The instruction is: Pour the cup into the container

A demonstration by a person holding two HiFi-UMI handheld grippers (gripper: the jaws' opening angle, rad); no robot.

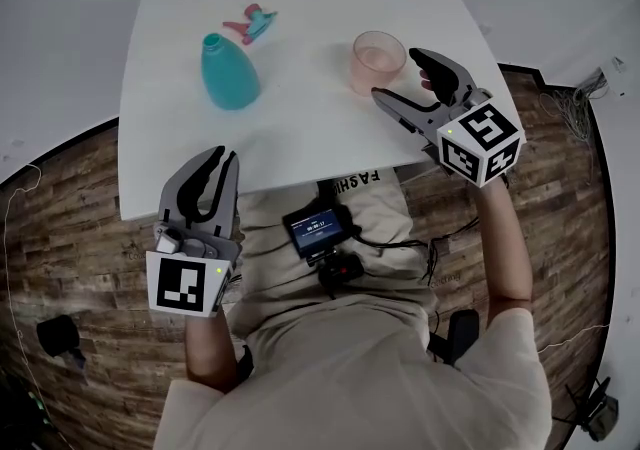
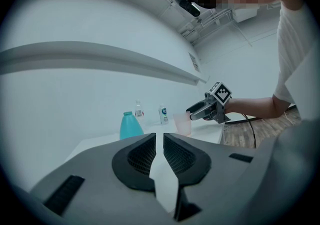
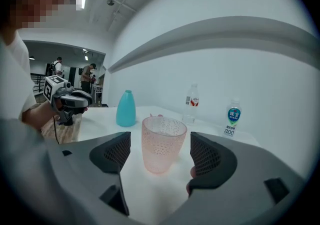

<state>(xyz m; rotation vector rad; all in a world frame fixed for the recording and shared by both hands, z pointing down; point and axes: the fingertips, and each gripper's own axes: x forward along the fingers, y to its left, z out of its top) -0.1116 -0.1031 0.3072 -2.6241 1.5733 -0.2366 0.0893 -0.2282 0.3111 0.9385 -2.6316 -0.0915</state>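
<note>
So far nothing looks poured: the pink cup (image 1: 377, 60) stands upright on the white table (image 1: 300, 143) between the right gripper's (image 1: 398, 76) spread, untouching jaws, the teal bottle (image 1: 228, 71) waits well apart, and the left gripper (image 1: 222, 164) hangs closed, empty.

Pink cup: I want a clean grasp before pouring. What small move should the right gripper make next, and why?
Probably ease the right gripper slightly forward before closing: its jaws stand open, the pink cup upright between them, pads clear of its sides, tips barely alongside it in the head view.
</note>
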